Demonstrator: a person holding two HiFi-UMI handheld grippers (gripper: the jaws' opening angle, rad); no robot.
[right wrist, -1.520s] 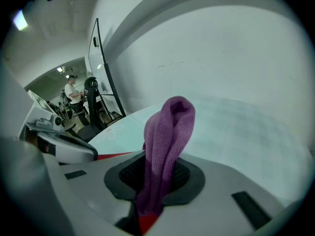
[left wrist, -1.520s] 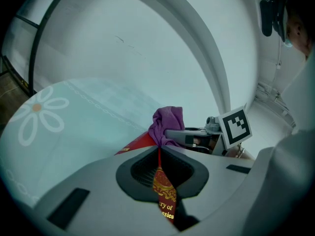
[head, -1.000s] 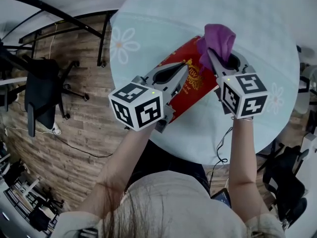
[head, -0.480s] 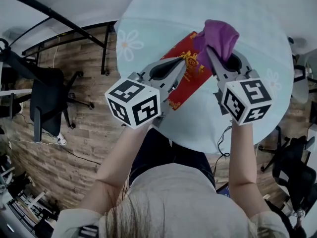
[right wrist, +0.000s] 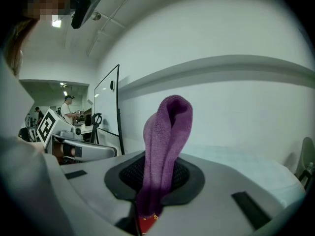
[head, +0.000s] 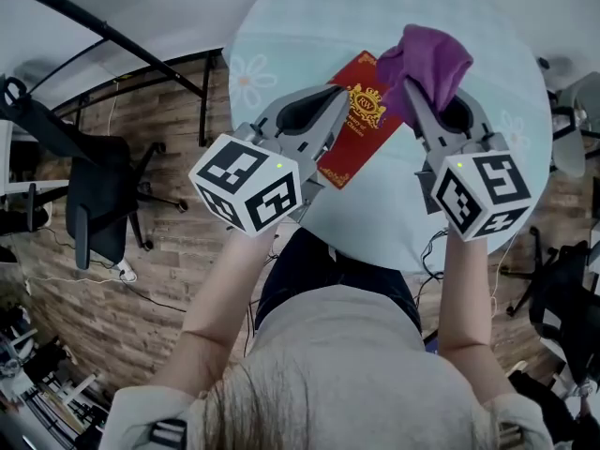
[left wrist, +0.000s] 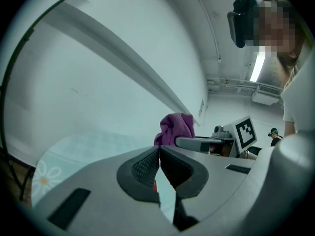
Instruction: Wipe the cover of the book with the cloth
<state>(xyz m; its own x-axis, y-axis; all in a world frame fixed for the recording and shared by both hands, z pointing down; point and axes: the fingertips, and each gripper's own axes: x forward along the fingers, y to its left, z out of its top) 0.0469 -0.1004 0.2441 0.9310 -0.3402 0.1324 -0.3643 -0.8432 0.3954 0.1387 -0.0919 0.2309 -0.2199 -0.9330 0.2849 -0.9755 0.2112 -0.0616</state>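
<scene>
A red book (head: 361,131) with a gold emblem lies on the round table (head: 309,22), which has a pale blue cloth with daisy prints. My right gripper (head: 413,94) is shut on a purple cloth (head: 434,56), which bunches up beyond the jaws at the book's far right corner. In the right gripper view the cloth (right wrist: 167,132) stands folded between the pads, with a sliver of red book (right wrist: 145,225) below. My left gripper (head: 339,101) is shut, its tips over the book's left part. The left gripper view shows the cloth (left wrist: 174,128) beyond its shut jaws.
A black office chair (head: 89,195) stands on the wooden floor (head: 159,279) to the left of the table. Another dark chair (head: 562,317) is at the right. Black frame legs (head: 202,92) run along the table's left side.
Both grippers have moved farther from me across the table. The cloth has shifted from over the book's far corner to its far right edge. The left jaws stay shut.
</scene>
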